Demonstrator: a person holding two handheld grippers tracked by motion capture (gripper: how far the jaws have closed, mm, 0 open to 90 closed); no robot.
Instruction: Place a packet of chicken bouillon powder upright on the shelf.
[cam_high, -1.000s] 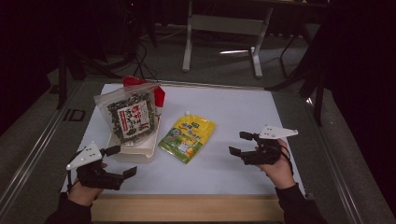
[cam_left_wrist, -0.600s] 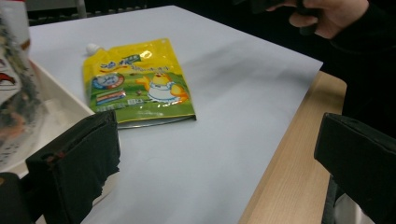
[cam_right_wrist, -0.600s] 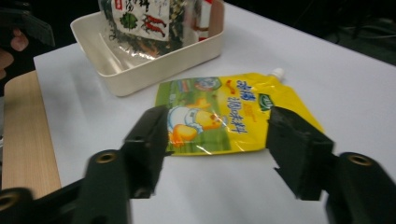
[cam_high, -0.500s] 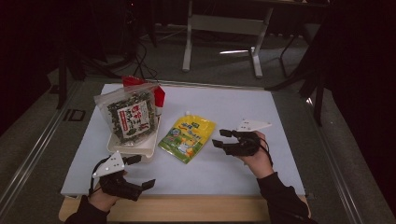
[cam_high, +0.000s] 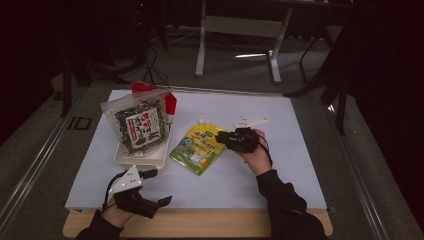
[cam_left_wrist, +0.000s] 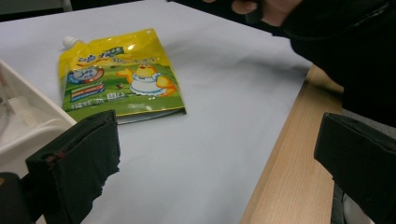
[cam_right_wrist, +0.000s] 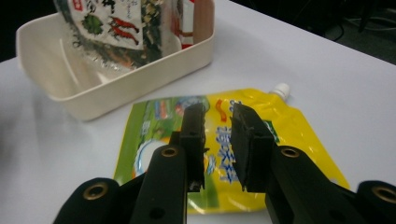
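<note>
My right gripper (cam_high: 224, 139) sits over the near edge of the yellow spout pouch (cam_high: 196, 146), jaws pointing across it toward the white tray (cam_high: 141, 158). Its jaws have just been closing and now stand narrow with a small gap between them; in the right gripper view the pouch (cam_right_wrist: 224, 154) lies flat on the sheet below and beyond the tips, its white cap up and to the right of them, and I see nothing pinched between the pads, though whether the tips brush the film I cannot tell from this angle. Past the pouch, ahead and left of the jaws, the tray (cam_right_wrist: 116, 95) holds a clear bag of dried seaweed mix (cam_right_wrist: 116, 23) leaning on its wall. My left gripper (cam_high: 161, 187) hangs low at the table's wooden front edge, jaws spread wide and empty; from it the pouch (cam_left_wrist: 119, 77) lies ahead and slightly left, well apart, with the tray's corner (cam_left_wrist: 28, 123) just beside the left jaw.
</note>
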